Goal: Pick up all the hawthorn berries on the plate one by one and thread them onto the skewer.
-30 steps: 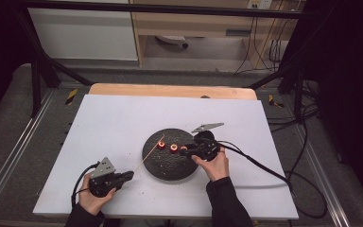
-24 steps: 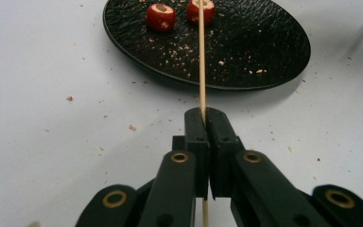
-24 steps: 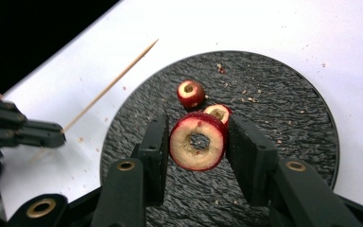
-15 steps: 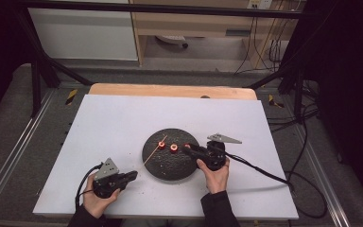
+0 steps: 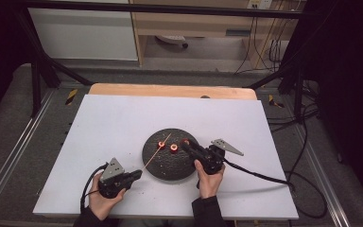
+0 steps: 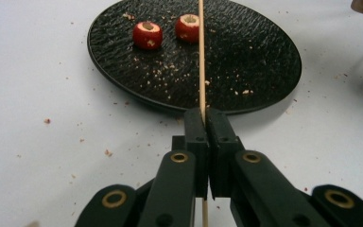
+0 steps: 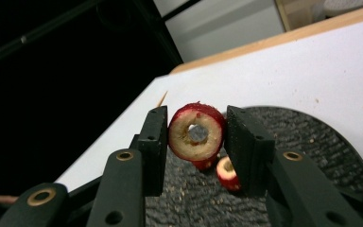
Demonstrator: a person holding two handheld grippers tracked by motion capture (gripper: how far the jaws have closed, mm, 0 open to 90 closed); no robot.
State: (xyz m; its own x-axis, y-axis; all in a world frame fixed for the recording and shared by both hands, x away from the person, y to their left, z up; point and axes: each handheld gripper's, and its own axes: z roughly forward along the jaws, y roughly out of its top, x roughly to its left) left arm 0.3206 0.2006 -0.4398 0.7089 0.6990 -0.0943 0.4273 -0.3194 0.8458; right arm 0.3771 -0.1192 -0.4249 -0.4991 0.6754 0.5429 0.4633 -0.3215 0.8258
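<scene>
while the thin wooden skewer (image 6: 201, 56) lies pinched between the pressed-together jaws of the left gripper (image 6: 202, 124), its long axis runs straight away from that gripper and out over the black plate (image 6: 255, 61), its far tip pointing past the fruit toward the table's far side. in the high view the skewer (image 5: 157, 151) slants from the left gripper (image 5: 133, 175) near the table's front edge up and to the right across the plate (image 5: 168, 170).

there is one skewer. three red cored fruit rings show: two (image 6: 147, 35) (image 6: 187, 27) rest cut face up on the plate, just left of the skewer in the left gripper view, and a third ring (image 7: 197, 132) is clamped by its red sides in the right gripper (image 7: 196, 135), lifted above the plate with its hollow core facing that gripper's camera. the right gripper (image 5: 187, 144) sits over the plate's right part, near the two rings.

crumbs dot the plate and the white table (image 5: 123, 123).
</scene>
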